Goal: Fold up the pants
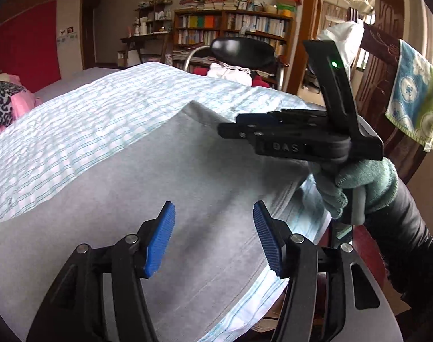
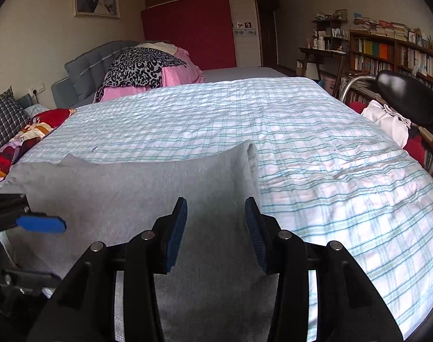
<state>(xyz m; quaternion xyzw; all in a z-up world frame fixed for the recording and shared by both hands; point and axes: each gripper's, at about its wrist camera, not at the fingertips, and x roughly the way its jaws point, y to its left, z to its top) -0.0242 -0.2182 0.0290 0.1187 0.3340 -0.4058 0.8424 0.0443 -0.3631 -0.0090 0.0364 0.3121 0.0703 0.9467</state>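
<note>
Grey pants lie folded flat on the plaid bed sheet, near the bed's front edge. My left gripper hovers just above them, open, with only cloth showing below the gap between its blue pads. To its right a gloved hand holds my right gripper, seen side-on above the pants' right edge. In the right wrist view the pants fill the foreground, their folded edge on the right. My right gripper stands open over them, gripping nothing. A blue pad of the left gripper enters from the left.
A leopard-print and pink clothes pile lies at the bed's far side, with colourful bedding on the left. A black chair with white cloth stands at the right, a bookshelf behind it. A towel hangs on a wooden chair.
</note>
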